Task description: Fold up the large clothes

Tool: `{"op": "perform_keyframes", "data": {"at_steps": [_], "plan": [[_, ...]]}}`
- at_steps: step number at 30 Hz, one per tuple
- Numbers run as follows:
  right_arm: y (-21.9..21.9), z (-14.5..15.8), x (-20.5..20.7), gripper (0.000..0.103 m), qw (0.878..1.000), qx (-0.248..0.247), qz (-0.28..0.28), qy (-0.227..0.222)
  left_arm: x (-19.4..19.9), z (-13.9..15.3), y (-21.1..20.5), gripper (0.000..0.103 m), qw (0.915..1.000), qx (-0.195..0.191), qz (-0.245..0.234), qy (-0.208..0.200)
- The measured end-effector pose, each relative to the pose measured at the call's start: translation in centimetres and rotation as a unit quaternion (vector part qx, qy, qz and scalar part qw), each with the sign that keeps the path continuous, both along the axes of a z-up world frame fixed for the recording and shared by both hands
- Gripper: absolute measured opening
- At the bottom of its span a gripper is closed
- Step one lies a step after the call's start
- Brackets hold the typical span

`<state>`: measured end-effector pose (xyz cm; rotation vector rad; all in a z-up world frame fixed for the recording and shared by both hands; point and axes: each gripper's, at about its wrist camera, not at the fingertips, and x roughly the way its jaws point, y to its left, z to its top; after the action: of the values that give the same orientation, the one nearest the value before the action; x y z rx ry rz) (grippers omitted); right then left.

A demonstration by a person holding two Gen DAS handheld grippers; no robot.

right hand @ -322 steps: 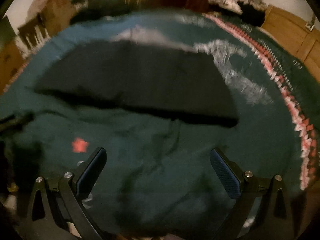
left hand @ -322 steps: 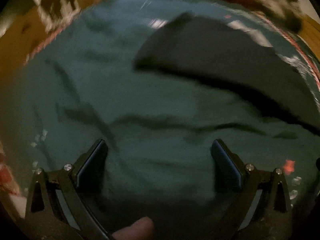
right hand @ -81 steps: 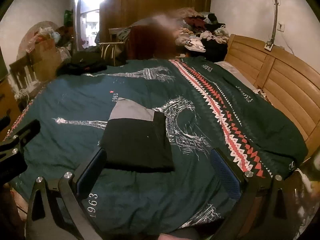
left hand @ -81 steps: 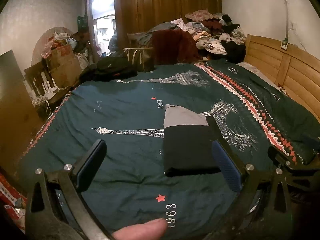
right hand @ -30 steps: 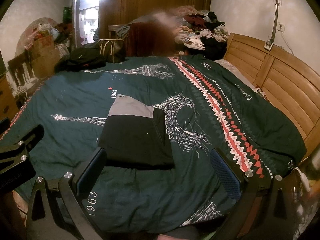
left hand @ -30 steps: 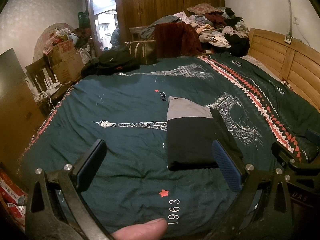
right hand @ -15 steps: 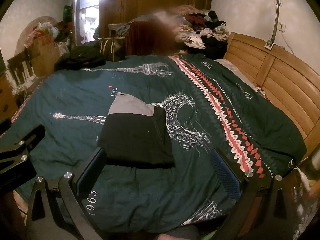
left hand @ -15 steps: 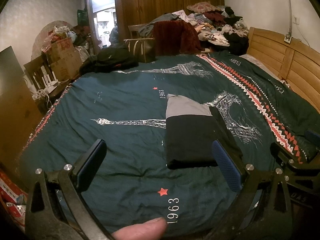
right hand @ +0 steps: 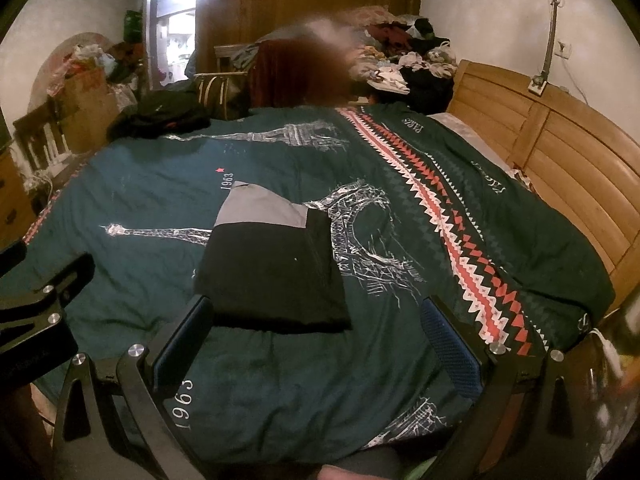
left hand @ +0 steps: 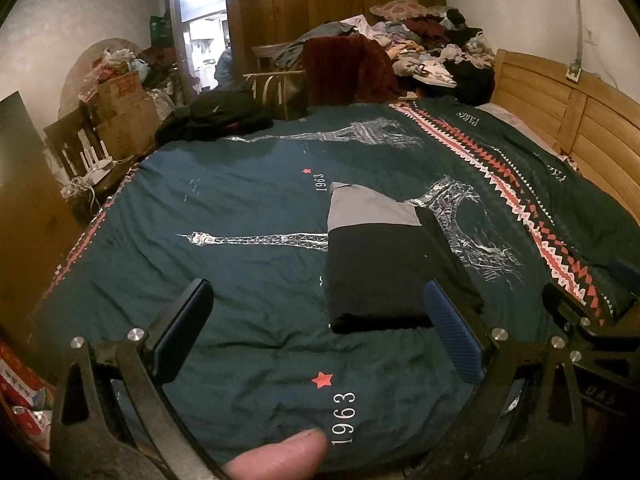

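Both grippers spread (left (left hand: 320,328), right (right hand: 316,332)) – empty, folded garment (right hand: 276,268) mid-bedspread (right hand: 400,380), edges clear

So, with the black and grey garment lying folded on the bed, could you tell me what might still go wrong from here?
1. The folded garment rests on a soft, wrinkled duvet; it might slump or unfold if nudged.
2. Both the left gripper and right gripper are open and empty, so regrasping one layer could pull the fold apart.
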<state>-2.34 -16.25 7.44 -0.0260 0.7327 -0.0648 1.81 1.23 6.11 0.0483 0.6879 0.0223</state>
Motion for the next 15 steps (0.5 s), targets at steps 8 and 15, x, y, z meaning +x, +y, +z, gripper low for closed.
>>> {"op": "perform_keyframes", "data": {"at_steps": [8,15], "plan": [[-0.47,-0.33,-0.28,0.103,1.0,0.003,-0.002,0.005,-0.07,-0.08,-0.22,0.103,1.0,0.002,-0.003,0.002],[-0.57,-0.39,-0.26,0.103,1.0,0.003,-0.001,0.006,0.03,-0.02,-0.2,0.103,1.0,0.003,-0.002,0.002]]}}
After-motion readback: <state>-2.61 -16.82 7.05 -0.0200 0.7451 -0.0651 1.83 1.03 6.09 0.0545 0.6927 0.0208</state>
